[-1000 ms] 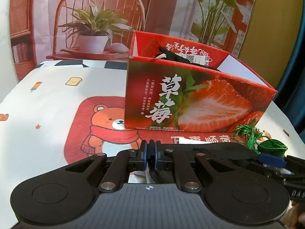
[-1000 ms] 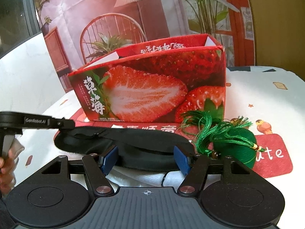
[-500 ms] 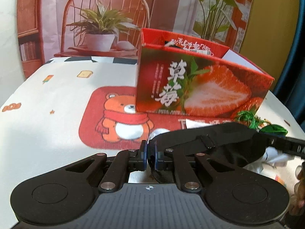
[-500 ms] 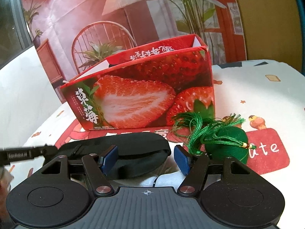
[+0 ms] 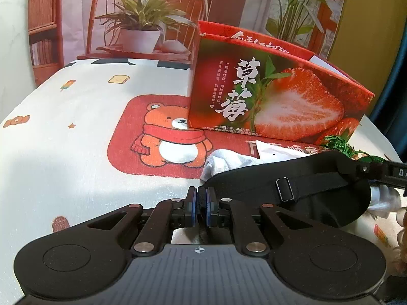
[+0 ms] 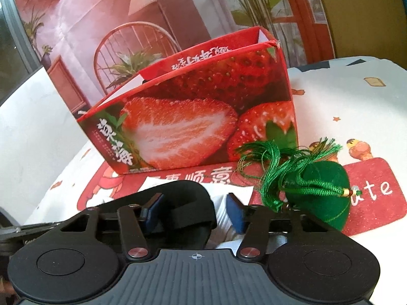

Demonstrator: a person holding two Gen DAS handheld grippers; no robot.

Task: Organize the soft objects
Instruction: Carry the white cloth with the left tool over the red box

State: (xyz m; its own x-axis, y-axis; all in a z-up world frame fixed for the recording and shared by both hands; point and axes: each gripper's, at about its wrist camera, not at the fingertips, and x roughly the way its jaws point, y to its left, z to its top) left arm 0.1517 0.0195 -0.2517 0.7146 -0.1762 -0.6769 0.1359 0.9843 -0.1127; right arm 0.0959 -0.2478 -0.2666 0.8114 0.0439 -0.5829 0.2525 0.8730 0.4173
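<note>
Between the pressed-together blue pads of the left gripper point(image 5: 201, 207) sits the end of a black sleep mask point(image 5: 300, 190), pinched tight, its padded body stretching off to the right over a white cloth point(image 5: 226, 161). Over at the mask's other end, the right gripper point(image 6: 194, 211) has just been narrowing its jaws around the black strap point(image 6: 188, 214), yet a gap shows beside its right pad. Just right of that gripper lies a green tasselled pouch point(image 6: 323, 198) on the cartoon tablecloth point(image 5: 76, 117), with the open strawberry box point(image 6: 193, 127) standing behind.
</note>
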